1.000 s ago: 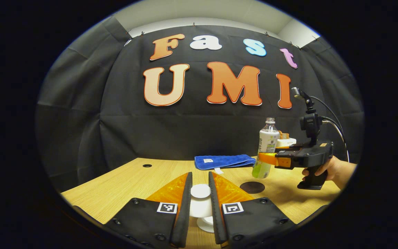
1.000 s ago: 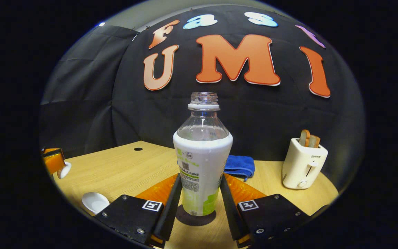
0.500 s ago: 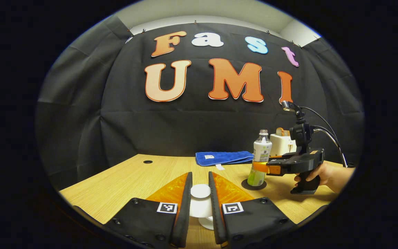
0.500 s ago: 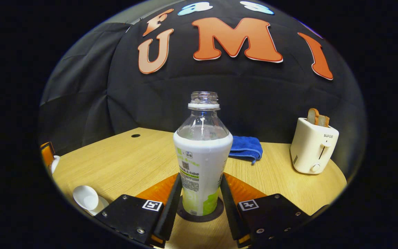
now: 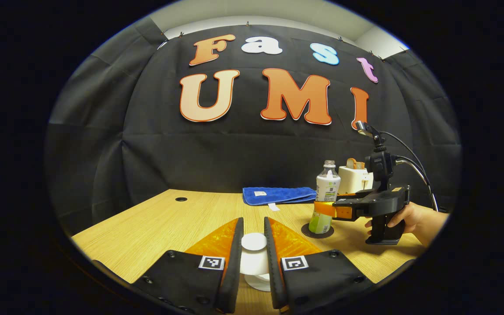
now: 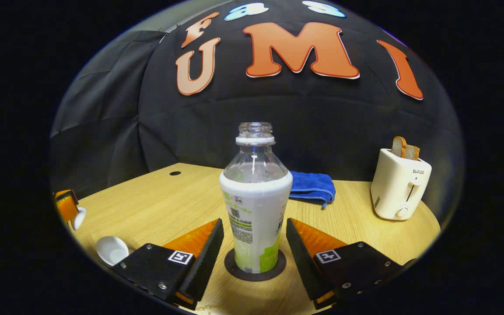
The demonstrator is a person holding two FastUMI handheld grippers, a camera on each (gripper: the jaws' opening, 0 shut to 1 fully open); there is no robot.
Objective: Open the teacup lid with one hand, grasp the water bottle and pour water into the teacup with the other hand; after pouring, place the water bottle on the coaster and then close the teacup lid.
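Note:
A clear water bottle (image 6: 255,214) with a white-and-green label and no cap stands upright on the dark round coaster (image 6: 234,271). My right gripper (image 6: 254,224) is open, its fingers spread to either side of the bottle with a gap on both sides. In the left gripper view, the bottle (image 5: 325,192) on the coaster (image 5: 309,232) sits right of centre, with the right gripper (image 5: 324,209) and a hand (image 5: 411,218) beside it. My left gripper (image 5: 253,221) is shut on the white teacup lid (image 5: 253,247). The open white teacup (image 6: 112,250) rests at the table's left, near the left gripper (image 6: 66,205).
A folded blue cloth (image 6: 312,186) lies at the back of the wooden table (image 6: 169,205). A white toaster (image 6: 400,183) with bread slices stands at the back right. A small dark hole (image 5: 181,199) marks the table's far left.
The bottle came down onto the coaster, then the right gripper's fingers spread and let it go. The left gripper kept hold of the lid.

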